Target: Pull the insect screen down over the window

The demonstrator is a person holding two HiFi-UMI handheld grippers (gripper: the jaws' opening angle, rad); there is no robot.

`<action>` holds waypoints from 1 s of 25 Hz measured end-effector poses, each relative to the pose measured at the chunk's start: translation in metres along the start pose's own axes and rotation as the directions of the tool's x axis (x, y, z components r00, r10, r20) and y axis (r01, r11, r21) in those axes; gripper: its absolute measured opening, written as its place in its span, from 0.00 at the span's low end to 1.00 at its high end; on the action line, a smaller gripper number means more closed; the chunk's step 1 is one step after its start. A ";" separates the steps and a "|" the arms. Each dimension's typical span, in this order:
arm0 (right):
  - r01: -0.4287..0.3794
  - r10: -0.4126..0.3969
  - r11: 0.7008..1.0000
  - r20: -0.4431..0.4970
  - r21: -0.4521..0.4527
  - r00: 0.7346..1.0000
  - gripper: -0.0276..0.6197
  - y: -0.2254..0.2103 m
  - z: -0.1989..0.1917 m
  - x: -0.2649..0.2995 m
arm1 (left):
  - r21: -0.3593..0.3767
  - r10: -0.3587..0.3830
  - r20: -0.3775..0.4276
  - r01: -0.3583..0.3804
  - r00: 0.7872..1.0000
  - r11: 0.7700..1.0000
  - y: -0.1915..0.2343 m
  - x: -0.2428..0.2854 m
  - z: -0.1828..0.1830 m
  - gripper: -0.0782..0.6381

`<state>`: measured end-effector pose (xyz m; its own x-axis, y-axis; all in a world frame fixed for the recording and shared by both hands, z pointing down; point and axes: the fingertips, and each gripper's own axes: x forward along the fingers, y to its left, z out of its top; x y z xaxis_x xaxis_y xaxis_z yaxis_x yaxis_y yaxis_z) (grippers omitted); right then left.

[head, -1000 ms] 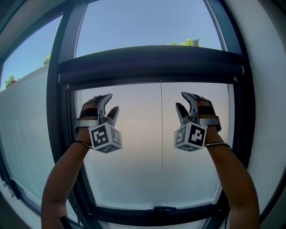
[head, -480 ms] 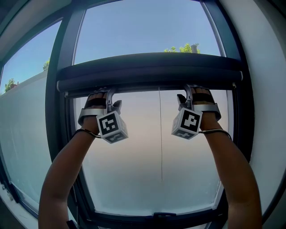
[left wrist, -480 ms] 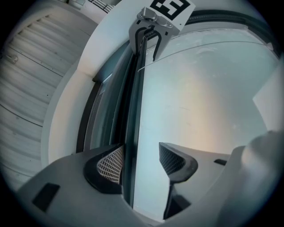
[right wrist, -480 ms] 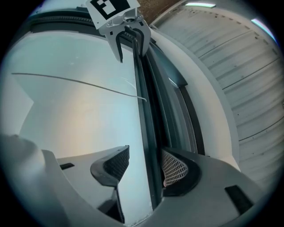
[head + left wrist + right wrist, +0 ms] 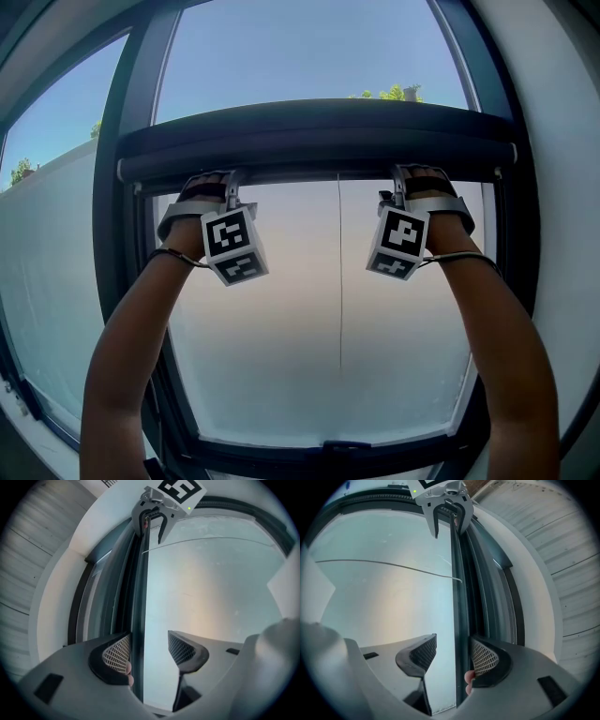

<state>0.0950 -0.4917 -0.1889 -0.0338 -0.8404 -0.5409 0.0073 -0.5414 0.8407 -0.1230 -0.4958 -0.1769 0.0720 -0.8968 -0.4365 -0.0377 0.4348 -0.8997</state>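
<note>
The left gripper (image 5: 143,651) and right gripper (image 5: 452,656), raised overhead, each straddle the lower rail (image 5: 138,597) of the insect screen (image 5: 319,141) — jaws apart, one pad close beside the rail, nothing clamped yet. Placing the two grips well apart along the rail probably keeps the pull level. The screen sits rolled near the top of the window (image 5: 131,112); beyond it, the pane (image 5: 281,319) and thin pull cord (image 5: 339,272) lie uncovered.
</note>
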 end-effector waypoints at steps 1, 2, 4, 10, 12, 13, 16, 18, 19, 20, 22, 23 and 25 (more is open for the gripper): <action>-0.018 0.018 1.000 0.002 -0.002 1.000 0.36 0.002 0.000 0.000 | -0.001 -0.013 0.000 0.013 1.000 1.000 0.000 0.000 0.000 0.43; -0.035 0.035 0.999 0.004 -0.001 0.999 0.36 0.003 0.000 -0.001 | 0.003 -0.022 -0.002 0.022 1.000 1.000 0.000 0.000 -0.001 0.43; -0.056 0.056 0.998 -0.005 -0.005 0.998 0.36 0.005 0.000 -0.003 | 0.011 -0.032 -0.004 0.032 0.999 0.999 0.000 0.001 -0.003 0.43; -0.054 0.054 0.999 -0.028 0.001 0.998 0.36 0.011 -0.002 -0.008 | -0.014 -0.070 -0.017 0.070 0.997 0.997 -0.006 -0.006 0.002 0.43; -0.063 0.063 0.998 -0.026 0.003 0.998 0.36 0.016 -0.001 -0.011 | -0.027 -0.093 -0.004 0.093 0.996 0.995 -0.011 -0.009 0.002 0.43; -0.063 0.064 0.998 -0.026 0.003 0.998 0.36 0.018 0.000 -0.013 | -0.033 -0.103 0.003 0.103 0.995 0.994 -0.014 -0.010 0.001 0.43; -0.068 0.068 0.998 -0.022 0.010 0.997 0.36 0.027 0.002 -0.017 | -0.026 -0.114 0.007 0.114 0.993 0.993 -0.024 -0.014 -0.002 0.43; -0.082 0.082 0.997 -0.021 0.010 0.996 0.36 0.032 0.001 -0.021 | -0.013 -0.122 -0.003 0.122 0.992 0.992 -0.029 -0.016 -0.002 0.43; -0.089 0.089 0.996 -0.021 0.007 0.996 0.36 0.034 0.001 -0.023 | -0.011 -0.128 -0.005 0.128 0.992 0.992 -0.031 -0.018 -0.002 0.43; -0.098 0.098 0.995 -0.021 0.005 0.995 0.36 0.036 0.001 -0.024 | -0.012 -0.134 -0.004 0.134 0.991 0.991 -0.033 -0.019 -0.001 0.43; -0.119 0.119 0.993 -0.021 0.004 0.993 0.36 0.041 0.001 -0.028 | -0.021 -0.148 0.000 0.148 0.989 0.989 -0.039 -0.022 -0.001 0.43; -0.130 0.130 0.992 -0.020 0.004 0.991 0.36 0.045 0.001 -0.031 | -0.028 -0.157 0.004 0.157 0.988 0.987 -0.042 -0.024 0.000 0.43; -0.149 0.149 0.989 -0.020 -0.002 0.989 0.36 0.052 0.000 -0.036 | -0.049 -0.184 0.013 0.185 0.983 0.982 -0.051 -0.029 0.001 0.43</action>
<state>0.0963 -0.4896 -0.1252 -0.0129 -0.9119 -0.4103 0.0147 -0.4104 0.9118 -0.1223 -0.4920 -0.1186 0.0909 -0.9605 -0.2632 -0.0728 0.2572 -0.9636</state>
